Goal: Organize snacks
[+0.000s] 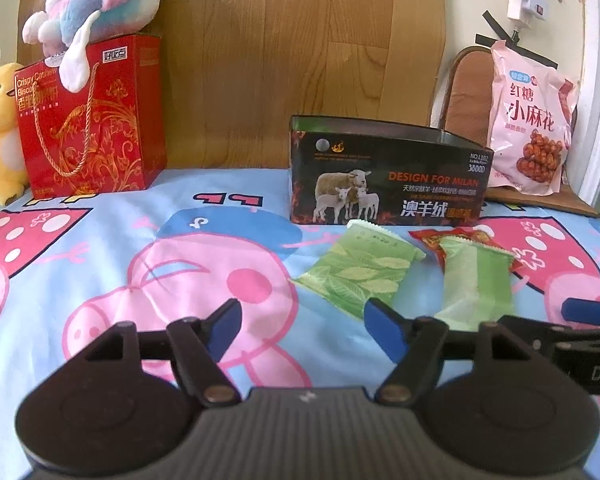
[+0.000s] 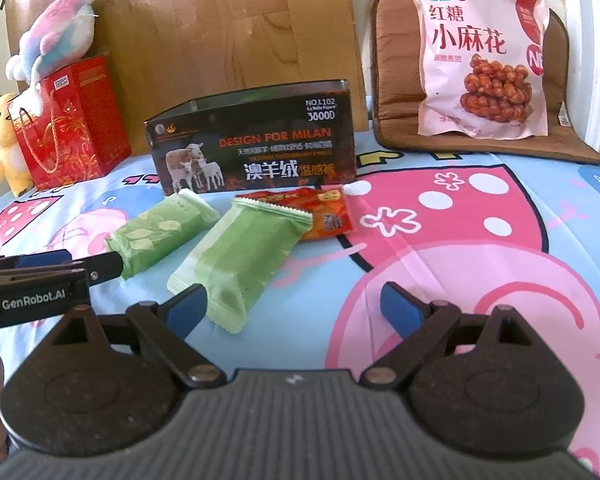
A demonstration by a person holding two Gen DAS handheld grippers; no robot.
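Three small snack packets lie on the cartoon bedsheet in front of an open black box (image 1: 388, 176) (image 2: 252, 148). A leaf-print green packet (image 1: 358, 272) (image 2: 160, 232) is leftmost. A plain green packet (image 1: 476, 284) (image 2: 240, 260) lies partly over a red packet (image 1: 452, 240) (image 2: 324, 212). My left gripper (image 1: 302, 328) is open and empty, its right finger just before the leaf-print packet. My right gripper (image 2: 294, 308) is open and empty, its left finger beside the plain green packet's near end. Each gripper shows at the edge of the other's view.
A large pink snack bag (image 1: 532, 120) (image 2: 484, 52) leans on a brown cushion (image 2: 396, 92) at the back right. A red gift bag (image 1: 92, 120) (image 2: 72, 128), a pastel plush (image 1: 100, 0) on it, and a yellow plush (image 1: 0, 132) stand back left against a wooden board.
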